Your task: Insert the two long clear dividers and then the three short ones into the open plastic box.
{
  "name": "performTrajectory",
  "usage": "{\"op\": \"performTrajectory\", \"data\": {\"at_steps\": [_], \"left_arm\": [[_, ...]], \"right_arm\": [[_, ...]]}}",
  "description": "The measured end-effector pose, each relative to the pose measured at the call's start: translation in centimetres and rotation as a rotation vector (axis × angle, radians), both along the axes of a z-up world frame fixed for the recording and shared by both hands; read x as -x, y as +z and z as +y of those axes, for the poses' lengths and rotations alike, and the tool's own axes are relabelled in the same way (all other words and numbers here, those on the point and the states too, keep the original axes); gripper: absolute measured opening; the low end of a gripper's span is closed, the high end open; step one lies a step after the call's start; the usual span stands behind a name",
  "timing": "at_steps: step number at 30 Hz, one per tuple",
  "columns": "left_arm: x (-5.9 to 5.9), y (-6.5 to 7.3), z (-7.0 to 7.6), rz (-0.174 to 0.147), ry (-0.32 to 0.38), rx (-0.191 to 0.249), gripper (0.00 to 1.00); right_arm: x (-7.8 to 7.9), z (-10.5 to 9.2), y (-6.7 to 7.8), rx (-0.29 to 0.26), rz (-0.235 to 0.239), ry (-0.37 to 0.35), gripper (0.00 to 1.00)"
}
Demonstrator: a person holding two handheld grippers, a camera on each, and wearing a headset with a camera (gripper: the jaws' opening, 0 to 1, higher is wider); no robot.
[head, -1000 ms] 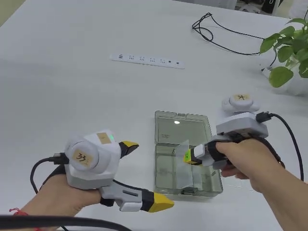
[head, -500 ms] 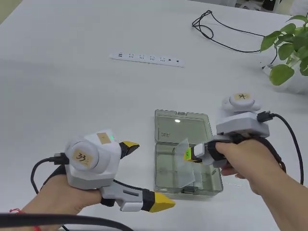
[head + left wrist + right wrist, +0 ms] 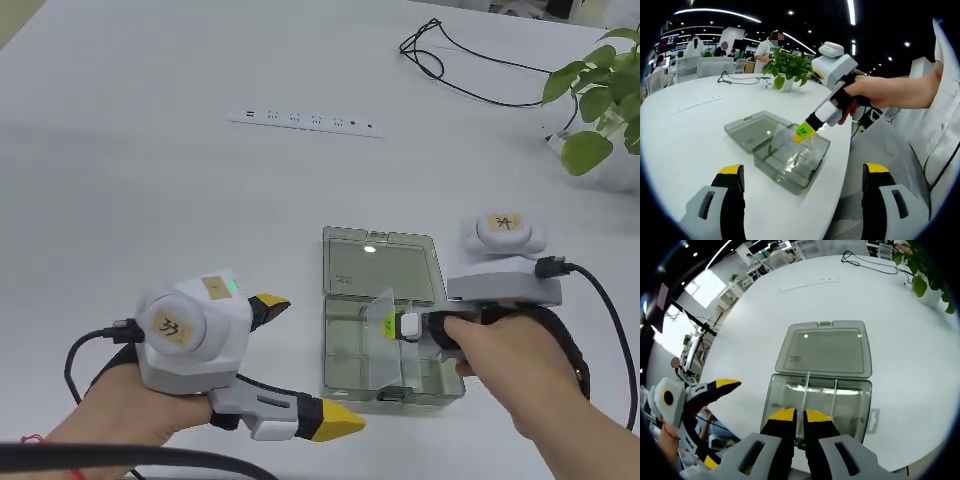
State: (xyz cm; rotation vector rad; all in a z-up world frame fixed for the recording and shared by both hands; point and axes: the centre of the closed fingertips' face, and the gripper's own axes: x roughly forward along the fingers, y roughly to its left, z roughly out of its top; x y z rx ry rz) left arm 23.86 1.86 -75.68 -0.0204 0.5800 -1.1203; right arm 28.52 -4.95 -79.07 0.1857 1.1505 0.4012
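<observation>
**Clear divider being lowered into the tray**

A clear divider (image 3: 380, 345) is clamped edge-on between the closed jaws of the right gripper (image 3: 796, 415). It is carried just ahead of the tips, inside the open plastic box (image 3: 330, 350). It has been brought lower and squarer over the past second, so seating is judged under way. The left gripper (image 3: 305, 362) is held spread and empty, with the box to its right.

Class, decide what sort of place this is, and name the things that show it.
Most likely an open-plan office: a large white table with a power strip, a potted plant, and chairs and people beyond, under strip lights.
</observation>
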Motion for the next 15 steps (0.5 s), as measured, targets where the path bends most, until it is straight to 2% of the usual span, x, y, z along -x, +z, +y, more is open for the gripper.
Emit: {"op": "performTrajectory", "data": {"at_steps": [7, 15], "left_arm": [[-0.05, 0.10, -0.04, 0.002, 0.004, 0.005, 1.00], [0.04, 0.08, -0.10, 0.004, -0.001, 0.003, 1.00]], "right_arm": [[-0.06, 0.30, 0.21, 0.016, -0.024, 0.027, 0.06], [-0.11, 0.23, 0.16, 0.018, -0.031, 0.022, 0.06]]}}
